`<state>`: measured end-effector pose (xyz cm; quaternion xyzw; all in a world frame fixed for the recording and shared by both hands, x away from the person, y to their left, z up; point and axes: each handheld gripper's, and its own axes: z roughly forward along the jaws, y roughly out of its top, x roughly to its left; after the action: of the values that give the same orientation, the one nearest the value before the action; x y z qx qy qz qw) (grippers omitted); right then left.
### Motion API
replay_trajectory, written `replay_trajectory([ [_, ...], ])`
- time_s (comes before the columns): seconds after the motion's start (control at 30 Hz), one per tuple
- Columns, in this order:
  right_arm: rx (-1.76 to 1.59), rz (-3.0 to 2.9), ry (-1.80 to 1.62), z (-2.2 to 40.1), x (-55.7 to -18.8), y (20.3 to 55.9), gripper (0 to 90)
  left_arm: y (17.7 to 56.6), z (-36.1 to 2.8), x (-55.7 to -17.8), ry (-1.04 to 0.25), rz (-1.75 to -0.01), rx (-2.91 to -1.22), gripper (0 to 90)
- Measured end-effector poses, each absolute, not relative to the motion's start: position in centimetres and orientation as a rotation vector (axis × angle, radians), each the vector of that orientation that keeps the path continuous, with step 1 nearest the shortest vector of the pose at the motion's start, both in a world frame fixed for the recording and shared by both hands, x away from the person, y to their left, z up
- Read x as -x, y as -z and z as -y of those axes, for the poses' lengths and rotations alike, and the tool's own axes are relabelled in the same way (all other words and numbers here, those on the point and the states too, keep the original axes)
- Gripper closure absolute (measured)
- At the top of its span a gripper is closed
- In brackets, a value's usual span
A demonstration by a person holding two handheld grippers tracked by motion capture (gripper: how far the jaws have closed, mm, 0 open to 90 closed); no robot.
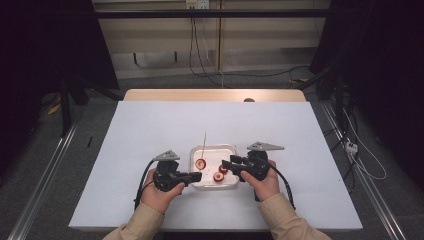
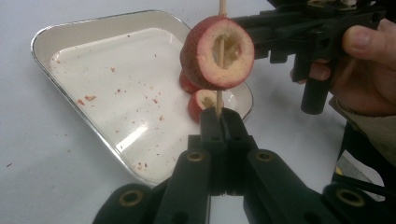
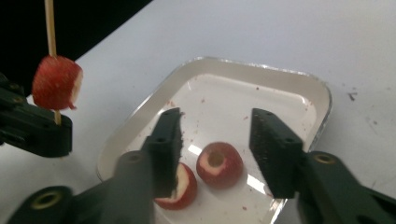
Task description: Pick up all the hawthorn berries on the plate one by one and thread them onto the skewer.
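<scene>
The left gripper [image 2: 219,122] has its jaws pressed together on a thin wooden skewer [image 2: 222,7], held upright with one cored red fruit piece [image 2: 217,52] already threaded on it, hanging above the near edge of the white tray [image 1: 196,150]. Over on the other side, the right gripper [image 3: 215,135] hovers with its jaws spread and nothing between the pads, poised over two more fruit pieces lying in the tray: a cored one [image 3: 219,164] with its hole facing up, and a second piece [image 3: 183,185] just beside it, partly tucked under the jaw. The smart play, I'd say, is to come straight down on the cored piece, pinch it by its red sides so the hole stays free, squeeze gently because this flesh looks soft, then line the hole up with the skewer tip before sliding it on. Hard to call a few things here: what fruit this is, whether the second piece is cored, and where the skewer's top ends in the left gripper view, since the frame cuts it off. The high view makes the fruit tiny.
</scene>
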<state>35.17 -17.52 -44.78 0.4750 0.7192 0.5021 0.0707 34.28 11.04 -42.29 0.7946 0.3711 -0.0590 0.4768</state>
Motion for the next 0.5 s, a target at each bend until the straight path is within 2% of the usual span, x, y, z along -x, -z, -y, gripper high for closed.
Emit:
replay_trajectory([
  [0.1, -1.421, -2.192, -1.456, 17.4, -35.2, 45.2, 63.7, 42.3, -11.0, -34.3, 0.146, -0.906, -1.943, 90.0],
  [0.5, -1.441, -2.217, -1.420, 16.7, -35.5, 46.3, 60.3, 42.4, -11.1, -34.3, 0.150, -0.901, -1.950, 90.0],
])
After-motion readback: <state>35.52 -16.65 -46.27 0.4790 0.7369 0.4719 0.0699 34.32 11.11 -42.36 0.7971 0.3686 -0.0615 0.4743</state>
